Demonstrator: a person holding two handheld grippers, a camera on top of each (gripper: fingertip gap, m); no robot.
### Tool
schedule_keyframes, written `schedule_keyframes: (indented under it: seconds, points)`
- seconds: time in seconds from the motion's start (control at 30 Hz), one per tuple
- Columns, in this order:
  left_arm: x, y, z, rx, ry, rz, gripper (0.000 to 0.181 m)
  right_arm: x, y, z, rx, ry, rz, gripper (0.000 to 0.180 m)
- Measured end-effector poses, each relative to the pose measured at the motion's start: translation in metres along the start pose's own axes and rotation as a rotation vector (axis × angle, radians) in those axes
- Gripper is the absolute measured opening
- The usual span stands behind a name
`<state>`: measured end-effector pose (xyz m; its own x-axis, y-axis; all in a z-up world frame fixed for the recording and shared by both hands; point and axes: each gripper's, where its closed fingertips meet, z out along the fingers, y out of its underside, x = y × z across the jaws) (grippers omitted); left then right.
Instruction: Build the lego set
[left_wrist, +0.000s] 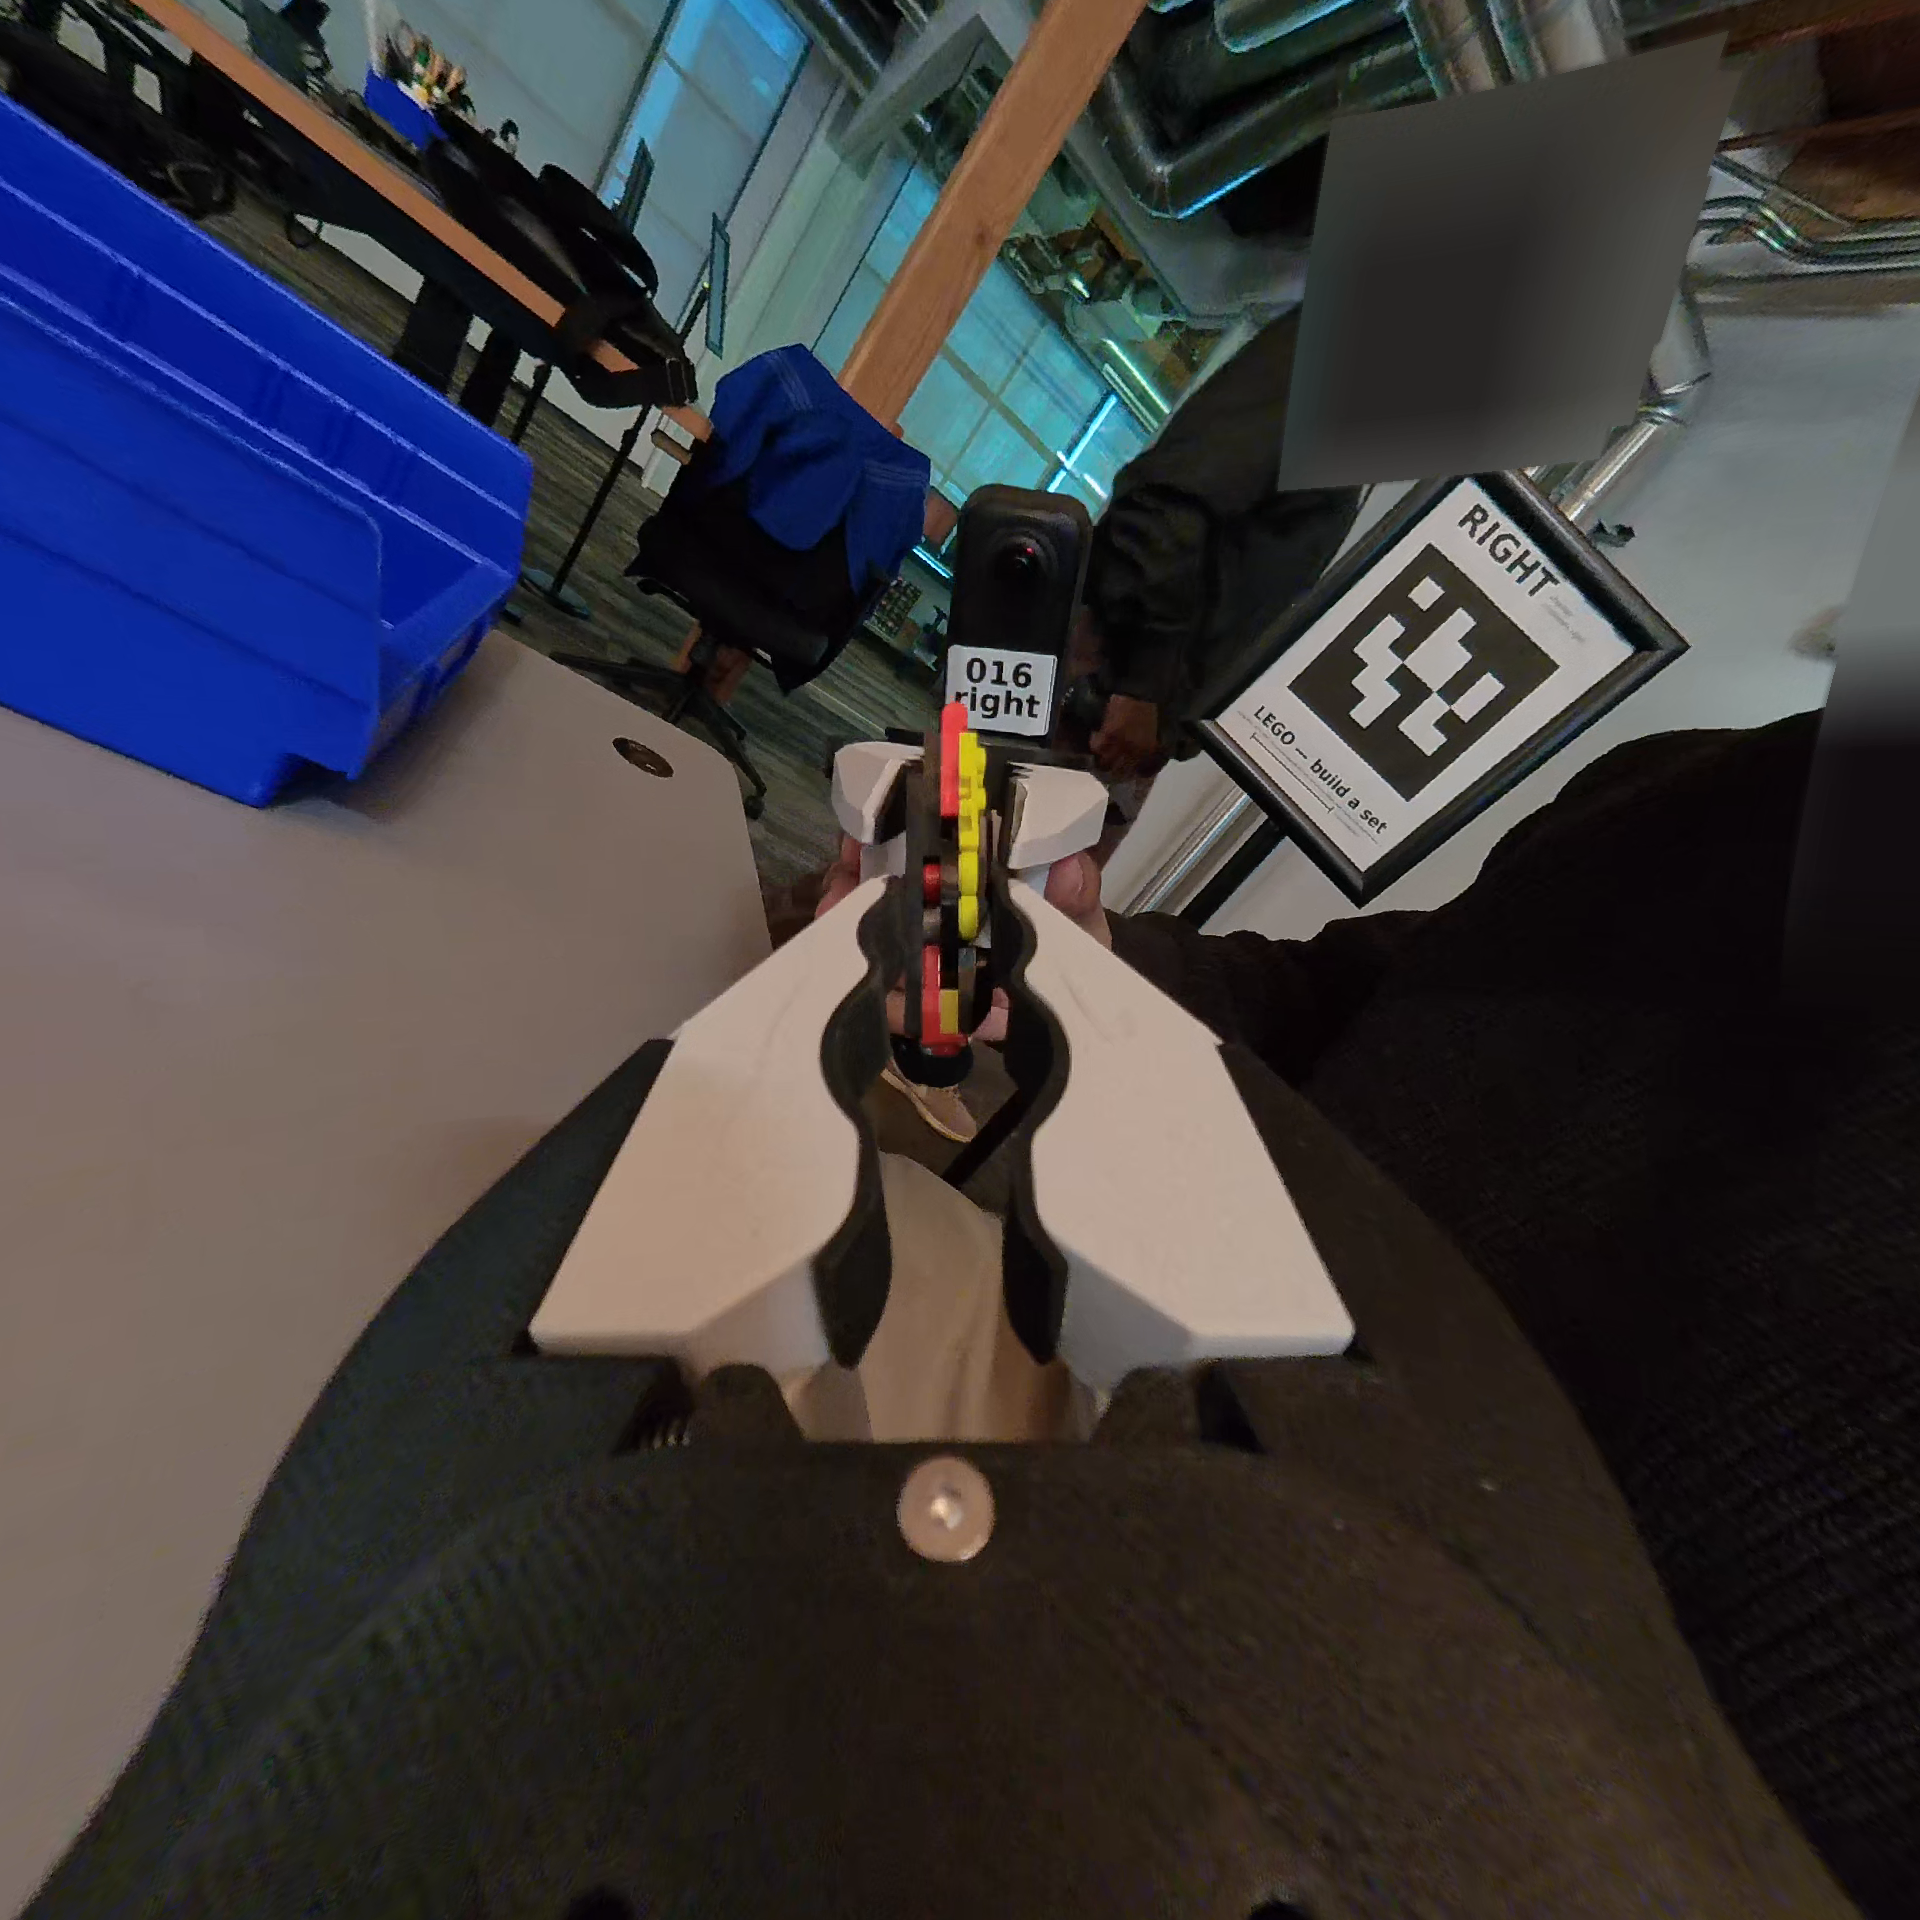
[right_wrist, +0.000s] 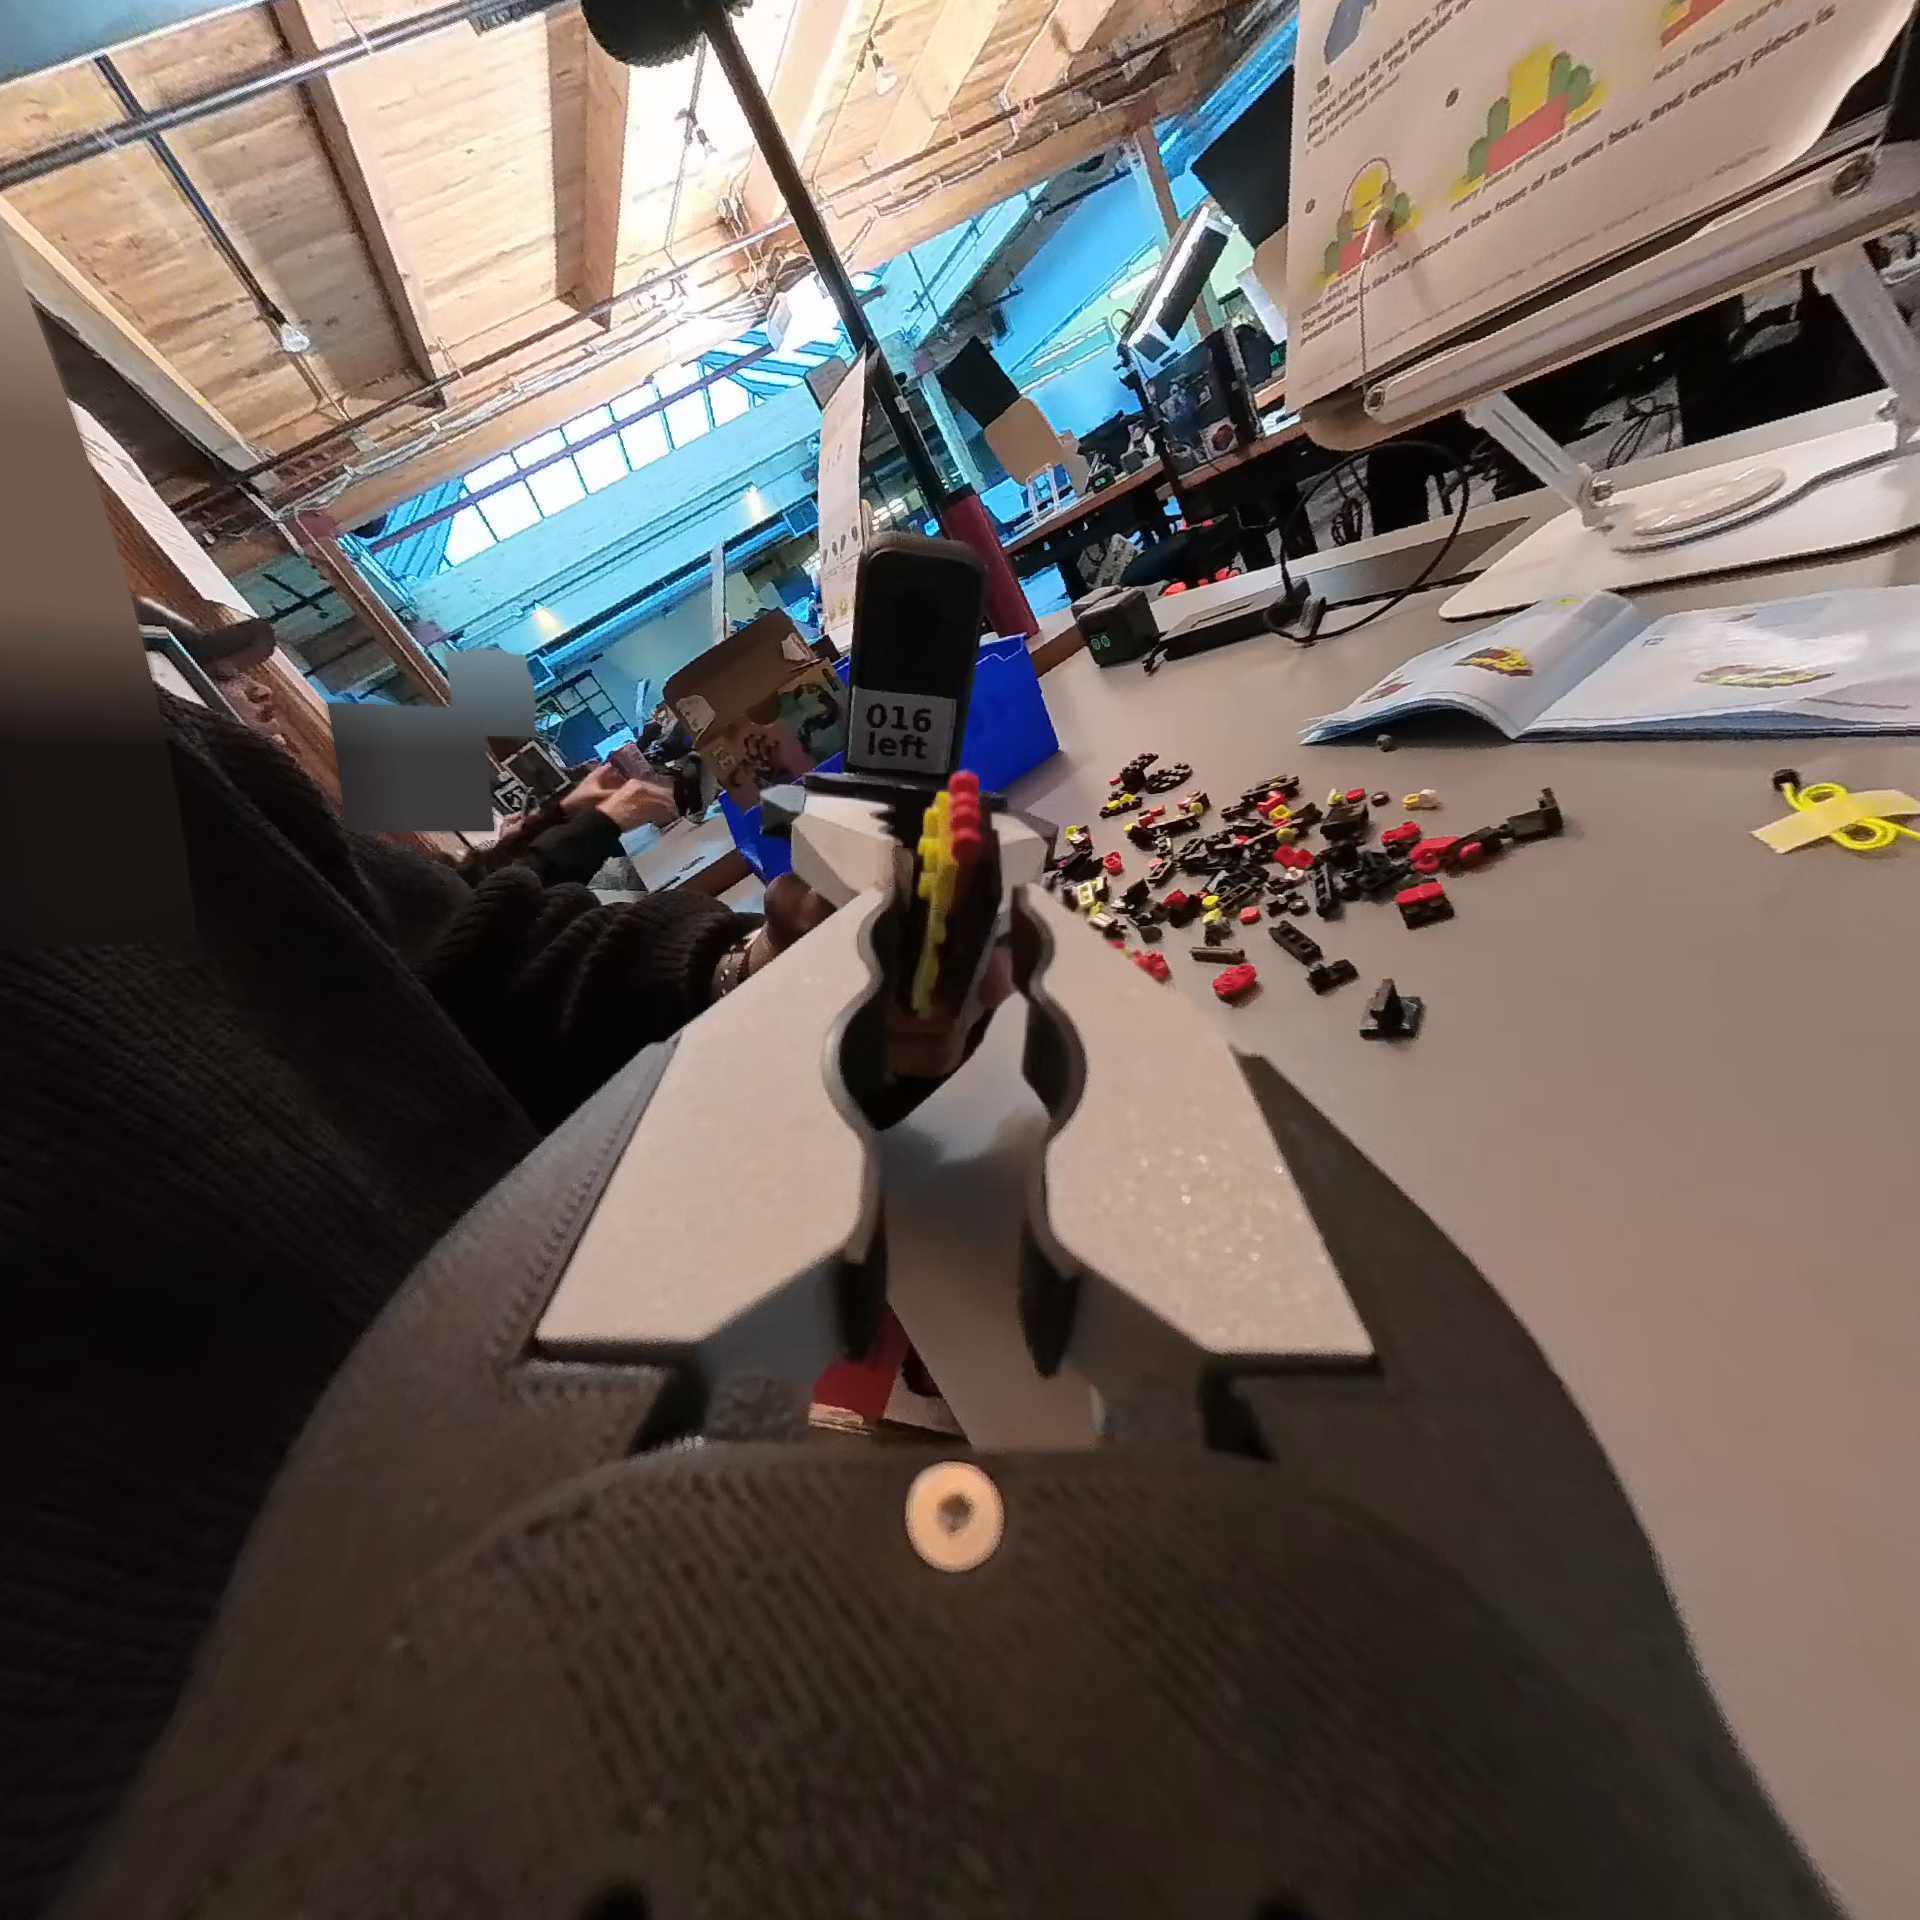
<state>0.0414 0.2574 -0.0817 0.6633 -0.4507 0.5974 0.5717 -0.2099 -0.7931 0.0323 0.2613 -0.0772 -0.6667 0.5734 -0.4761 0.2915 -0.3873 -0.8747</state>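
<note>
A flat lego assembly (left_wrist: 971, 790) of red, yellow and black pieces is held edge-on in the air between my two grippers, which face each other. My left gripper (left_wrist: 951, 899) is shut on its near end. My right gripper (left_wrist: 966, 831) grips the far end, under its black camera. In the right wrist view, my right gripper (right_wrist: 948, 914) is shut on the same assembly (right_wrist: 940, 862), with the left gripper (right_wrist: 925, 831) opposite. The middle of the assembly is hidden by the fingers.
Several loose red, black and yellow pieces (right_wrist: 1247, 862) lie on the grey table (right_wrist: 1558, 1143). An open instruction booklet (right_wrist: 1610, 675) lies behind them, under a stand. Blue bins (left_wrist: 208, 468) stand at the table's left. A framed marker sign (left_wrist: 1444, 675) stands right. Dark sleeves (right_wrist: 260, 1039) are close. Less than 4 cm separates the two grippers' tips.
</note>
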Motion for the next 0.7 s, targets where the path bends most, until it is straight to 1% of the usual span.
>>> schedule_keyframes:
  seconds: [0.3,0.5,0.7]
  points:
    - [0.002,0.007,0.002,-0.040,0.023,-0.007,0.012,-0.003,0.004,0.000,-0.051,-0.012,-0.014,0.014]
    - [-0.002,0.018,0.001,-0.133,-0.033,0.116,0.014,-0.005,0.016,-0.002,-0.151,0.001,-0.106,0.014]
    - [0.001,0.026,0.002,-0.176,-0.014,0.114,0.013,-0.007,0.023,-0.004,-0.192,-0.037,-0.094,0.014]
